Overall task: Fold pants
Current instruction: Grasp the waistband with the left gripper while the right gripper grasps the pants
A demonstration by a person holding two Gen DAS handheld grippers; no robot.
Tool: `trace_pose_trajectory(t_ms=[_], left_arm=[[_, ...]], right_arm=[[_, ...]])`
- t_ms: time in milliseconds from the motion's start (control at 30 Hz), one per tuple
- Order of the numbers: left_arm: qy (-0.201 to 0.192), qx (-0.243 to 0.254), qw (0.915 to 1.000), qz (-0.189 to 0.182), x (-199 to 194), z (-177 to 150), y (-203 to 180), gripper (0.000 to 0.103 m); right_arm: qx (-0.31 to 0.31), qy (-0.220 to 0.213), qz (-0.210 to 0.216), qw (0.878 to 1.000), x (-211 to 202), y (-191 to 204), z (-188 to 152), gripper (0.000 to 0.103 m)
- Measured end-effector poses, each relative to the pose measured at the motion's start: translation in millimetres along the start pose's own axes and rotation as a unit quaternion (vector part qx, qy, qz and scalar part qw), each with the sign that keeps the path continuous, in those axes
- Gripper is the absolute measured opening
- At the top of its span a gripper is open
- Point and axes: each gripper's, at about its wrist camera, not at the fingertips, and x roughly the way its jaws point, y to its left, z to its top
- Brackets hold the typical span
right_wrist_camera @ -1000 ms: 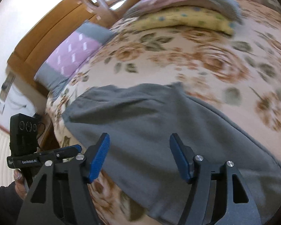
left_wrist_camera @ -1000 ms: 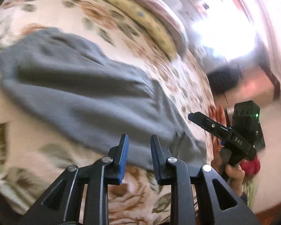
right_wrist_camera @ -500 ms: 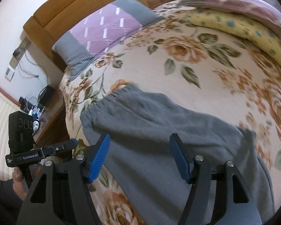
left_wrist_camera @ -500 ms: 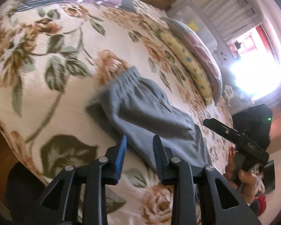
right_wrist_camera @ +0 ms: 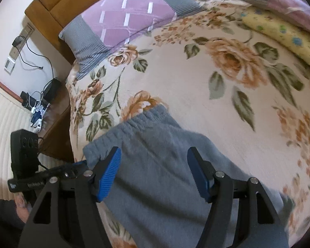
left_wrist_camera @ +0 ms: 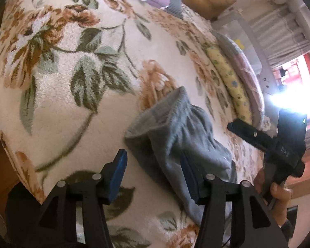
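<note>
The grey pants (left_wrist_camera: 175, 136) lie on the flowered bedspread (left_wrist_camera: 72, 82), their gathered waistband (right_wrist_camera: 142, 117) toward the purple pillow (right_wrist_camera: 126, 18) at the head of the bed and close to the bedspread's near edge.

What could go wrong, starting at the left: the left tongs (left_wrist_camera: 153, 171) stand wide open and hold nothing, with the corner of the waistband end lying between the two blue pads. That corner looks bunched and partly turned over, so if the pads close here they may catch only the top layer, or a wad of cloth, and the fold would then come out crooked. The pile of the bedspread is thick and could get pinched along with the cloth and drag. The pants also lie near the edge of the bedspread, so a pull toward that edge could slide them off.

Further right, the right tongs (right_wrist_camera: 155, 169) are also wide open and empty, hovering above the flat of the pants just behind the waistband. Closing there would pinch mid-cloth rather than an edge, raising a ridge instead of a clean fold line.

The two tongs are close to each other near the waistband, so they could knock together if both close in at once.
</note>
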Motion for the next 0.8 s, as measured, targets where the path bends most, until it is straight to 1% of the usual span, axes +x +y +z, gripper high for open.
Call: trace_pose_trajectory(t_ms=[67,167,300,400,500,567,600,633,667,700,733,767,800], left_arm=[[0.003,-0.005,1.0000,-0.001,7.9,1.5,1.1,0.055],[0.005,-0.002,0.9999,0.012,18.3,0.5,0.2,0.057],[-0.004,0.002,0.9999,0.017,23.8,-0.6,1.0,0.059],[-0.013,0.000,0.9998,0.016,26.9,0.8,1.9,0.060],[-0.019,-0.002,0.9997,0.016,31.4,2.9,1.6,0.060],[-0.023,0.001,0.9997,0.009,33.5,4.6,1.5,0.058],[-0.028,0.004,0.9996,0.005,33.8,4.7,1.9,0.050],[-0.029,0.010,0.9995,0.005,34.2,5.0,1.4,0.044],[-0.028,0.018,0.9995,-0.001,35.0,5.3,0.6,0.026],[-0.022,0.024,0.9994,-0.011,36.1,5.3,-0.3,0.022],[-0.022,0.029,0.9993,-0.011,34.2,5.1,-2.4,0.021],[-0.025,0.035,0.9990,-0.013,31.2,4.6,-5.0,0.018],[-0.028,0.043,0.9985,-0.017,26.3,4.1,-8.9,0.017]], right_arm=[[-0.005,0.018,0.002,1.000,18.6,-2.1,13.2,0.068],[-0.015,0.045,-0.007,0.999,44.3,-5.2,29.2,0.068],[-0.036,0.074,-0.001,0.997,73.3,-5.0,48.2,0.068],[-0.060,0.106,-0.005,0.993,97.4,-3.1,56.2,0.068],[-0.070,0.137,-0.008,0.988,121.5,-4.9,59.1,0.068],[-0.074,0.137,-0.008,0.988,126.3,-4.2,58.5,0.069],[-0.074,0.131,-0.008,0.989,125.2,-4.0,58.6,0.064],[-0.071,0.128,-0.005,0.989,123.7,-4.3,58.5,0.046],[-0.067,0.126,0.004,0.990,122.1,-5.7,58.4,0.037],[-0.060,0.121,0.008,0.991,118.5,-8.1,58.4,0.024],[-0.055,0.115,0.009,0.992,114.4,-10.0,58.5,0.013],[-0.049,0.111,0.017,0.992,110.4,-12.0,58.4,0.011],[-0.040,0.100,0.027,0.994,102.2,-13.6,57.0,0.011]])
